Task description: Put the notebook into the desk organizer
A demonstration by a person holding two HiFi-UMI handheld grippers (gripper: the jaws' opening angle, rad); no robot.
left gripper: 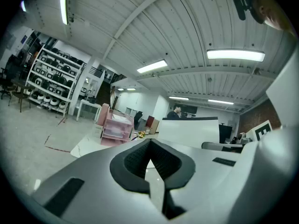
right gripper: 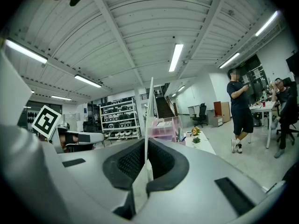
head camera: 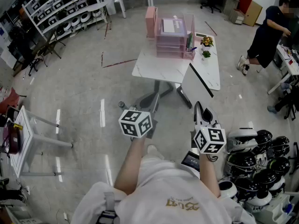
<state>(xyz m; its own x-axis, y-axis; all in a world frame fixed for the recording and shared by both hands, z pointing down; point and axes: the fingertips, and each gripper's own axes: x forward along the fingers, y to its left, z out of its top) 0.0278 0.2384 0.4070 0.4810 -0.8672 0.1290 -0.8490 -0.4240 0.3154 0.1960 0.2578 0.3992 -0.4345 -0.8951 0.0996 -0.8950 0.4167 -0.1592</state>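
Right gripper (right gripper: 146,164) clamps notebook (head camera: 194,87) edge-on; left gripper (left gripper: 150,166) closed, empty. White table (head camera: 149,65) w/ pink organizer (head camera: 173,36), grey floor (head camera: 88,83).

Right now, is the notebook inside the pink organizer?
Out: the right claw pinches the notebook, apart from the pink organizer on the table.

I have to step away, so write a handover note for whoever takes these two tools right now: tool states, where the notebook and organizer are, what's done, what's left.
Right tool: shut on the notebook, gripping it by one edge, off the table.
Left tool: shut, empty.
Desk organizer: pink, on the white table some way ahead.
Done: notebook is in hand.
Left: approach the table, put the notebook into the organizer, release.
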